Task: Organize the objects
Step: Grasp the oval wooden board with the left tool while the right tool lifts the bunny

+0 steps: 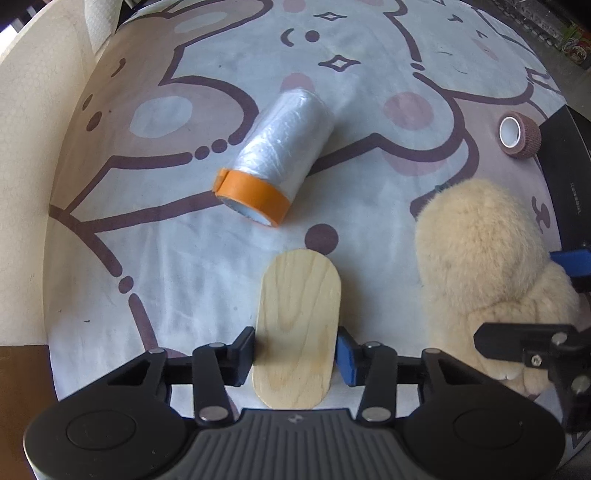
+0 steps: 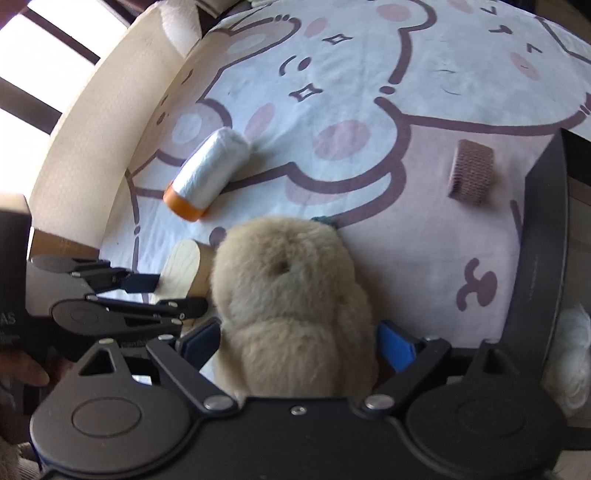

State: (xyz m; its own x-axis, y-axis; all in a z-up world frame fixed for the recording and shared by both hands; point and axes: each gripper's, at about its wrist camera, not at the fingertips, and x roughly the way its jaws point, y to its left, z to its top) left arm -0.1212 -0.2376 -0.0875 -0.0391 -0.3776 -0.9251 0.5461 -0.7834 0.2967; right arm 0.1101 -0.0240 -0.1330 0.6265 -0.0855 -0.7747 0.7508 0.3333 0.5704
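Note:
My left gripper [image 1: 295,356] is shut on a flat oval wooden board [image 1: 299,325], held above the cartoon-print cloth [image 1: 184,258]; the board also shows in the right wrist view [image 2: 181,266]. My right gripper [image 2: 297,343] is shut on a beige plush toy [image 2: 288,295], which also shows at the right of the left wrist view [image 1: 484,266]. A roll of clear plastic film with orange tape [image 1: 275,155] lies on its side ahead, also in the right wrist view [image 2: 207,173]. A brown bandage roll [image 1: 519,134] stands at the far right, also in the right wrist view [image 2: 471,171].
A black box [image 2: 543,240] borders the cloth on the right, also in the left wrist view [image 1: 569,177]. A cream padded edge [image 1: 33,184] curves along the left. A white paper roll [image 1: 98,22] stands at the far left corner. Something white and fluffy [image 2: 570,354] lies beyond the black box.

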